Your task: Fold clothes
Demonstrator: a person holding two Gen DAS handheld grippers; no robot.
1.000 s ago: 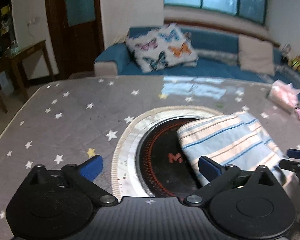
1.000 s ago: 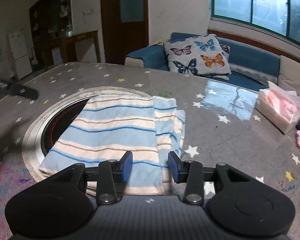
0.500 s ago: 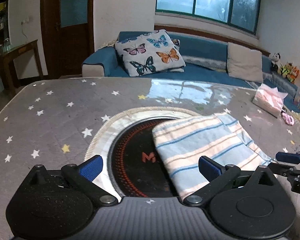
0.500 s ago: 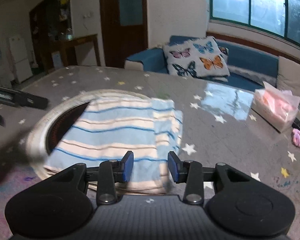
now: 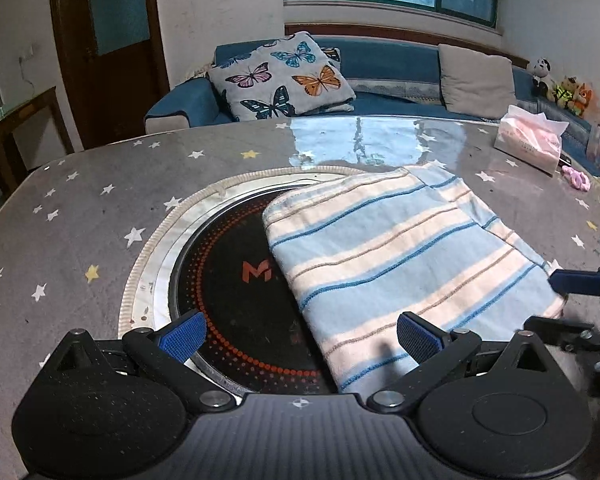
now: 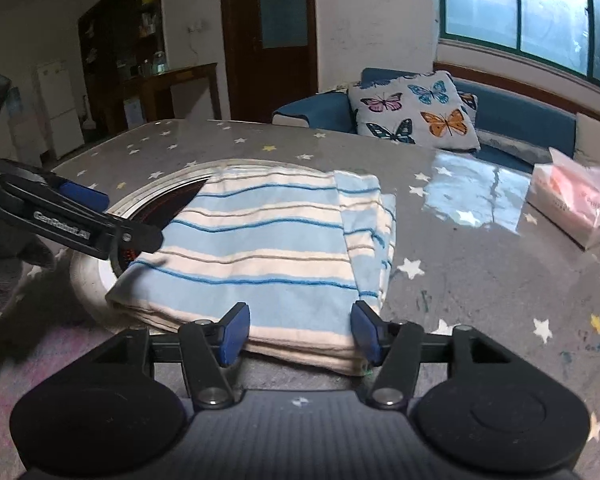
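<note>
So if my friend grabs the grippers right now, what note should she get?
Left hand-held gripper: open, holding nothing, hovering by the striped cloth's near corner over the round cooktop.
Right hand-held gripper: jaws have just been opening; the cloth's near edge lies between them, not pinched.
Cloth: lies folded on the starry table, partly over the cooktop.
Done: at least one fold is in.
Left: probably another fold, or tidying the edges.

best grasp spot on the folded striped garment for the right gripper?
The near edge of the striped garment, where the folded layers stack thick. Come in low from the near side, right gripper open jaws already straddling that edge; it lies flat, so only edges offer a pinch.
</note>
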